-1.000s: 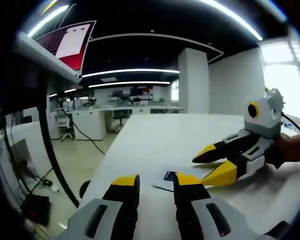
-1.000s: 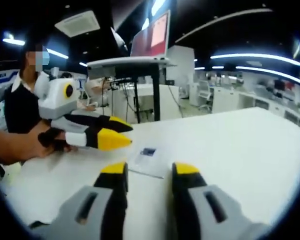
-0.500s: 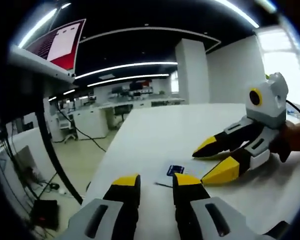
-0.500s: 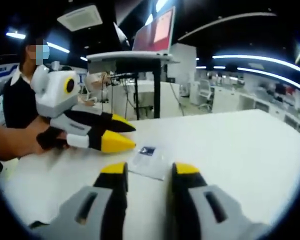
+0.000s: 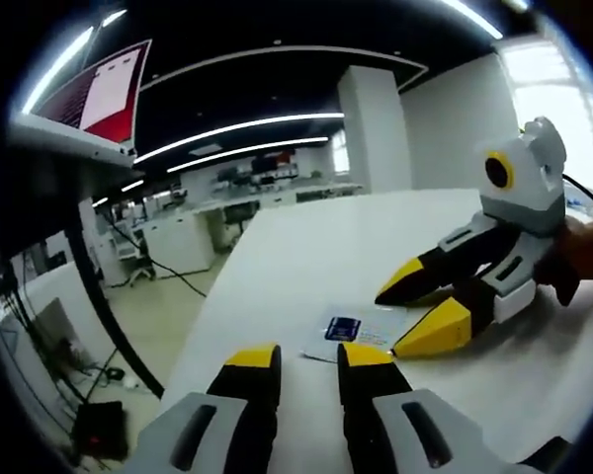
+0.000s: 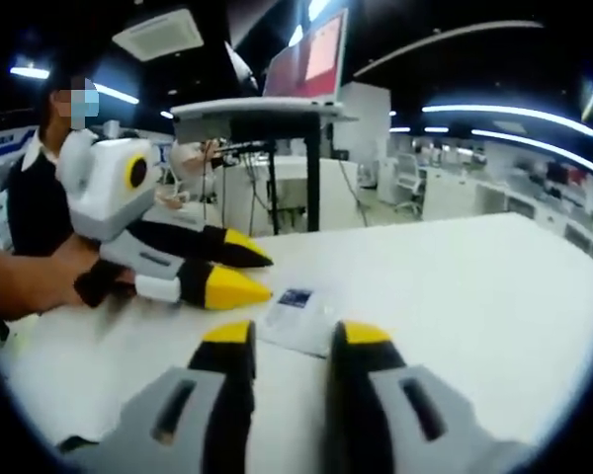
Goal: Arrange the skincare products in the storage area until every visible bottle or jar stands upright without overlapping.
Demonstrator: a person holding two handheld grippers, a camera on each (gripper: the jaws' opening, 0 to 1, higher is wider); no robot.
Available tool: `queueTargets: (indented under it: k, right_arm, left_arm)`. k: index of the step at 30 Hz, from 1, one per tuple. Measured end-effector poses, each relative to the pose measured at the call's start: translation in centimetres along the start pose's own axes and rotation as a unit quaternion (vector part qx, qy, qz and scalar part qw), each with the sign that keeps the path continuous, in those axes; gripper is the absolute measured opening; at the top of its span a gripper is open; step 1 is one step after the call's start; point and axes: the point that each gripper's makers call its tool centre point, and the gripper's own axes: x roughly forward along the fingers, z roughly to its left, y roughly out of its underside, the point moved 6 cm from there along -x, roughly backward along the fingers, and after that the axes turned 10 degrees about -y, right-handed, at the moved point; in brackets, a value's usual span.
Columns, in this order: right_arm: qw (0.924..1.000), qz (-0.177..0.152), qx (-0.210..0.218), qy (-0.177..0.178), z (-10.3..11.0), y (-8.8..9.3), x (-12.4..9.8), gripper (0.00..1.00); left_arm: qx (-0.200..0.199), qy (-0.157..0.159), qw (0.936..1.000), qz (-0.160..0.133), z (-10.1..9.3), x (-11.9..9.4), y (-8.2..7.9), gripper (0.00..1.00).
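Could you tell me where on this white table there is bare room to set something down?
The white table is bare beyond and to the side of the right gripper. The one crowded spot lies around the flat sachet, where the left gripper and right gripper tips converge.

Hovering over a white table [image 5: 306, 257], jaws slightly parted: the left gripper [image 5: 309, 360]. Lying just ahead, a flat white sachet [image 5: 354, 332] with a blue label. Reaching in beside it, jaws apart: the right gripper [image 5: 417, 314].
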Motion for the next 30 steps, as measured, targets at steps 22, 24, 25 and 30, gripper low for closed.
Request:
queueTargets:
  k: [22, 24, 25, 30]
  right_arm:
    - [0.9999, 0.001, -0.003, -0.011, 0.0, -0.2, 0.3, 0.29]
    - [0.9999, 0.003, -0.005, -0.012, 0.1, -0.3, 0.5, 0.32]
    - [0.9999, 0.004, -0.006, -0.013, 0.2, -0.4, 0.7, 0.32]
    - [0.9999, 0.013, -0.006, -0.01, -0.1, -0.6, 1.2, 0.33]
  left_arm:
    - [0.01, 0.023, 0.9997, 0.003, -1.0, -0.1, 0.1, 0.0]
    - [0.009, 0.023, 0.9997, 0.003, -1.0, -0.1, 0.1, 0.0]
    - [0.008, 0.023, 0.9997, 0.004, -1.0, -0.1, 0.1, 0.0]
    - [0.006, 0.023, 0.9997, 0.004, -1.1, -0.2, 0.1, 0.0]
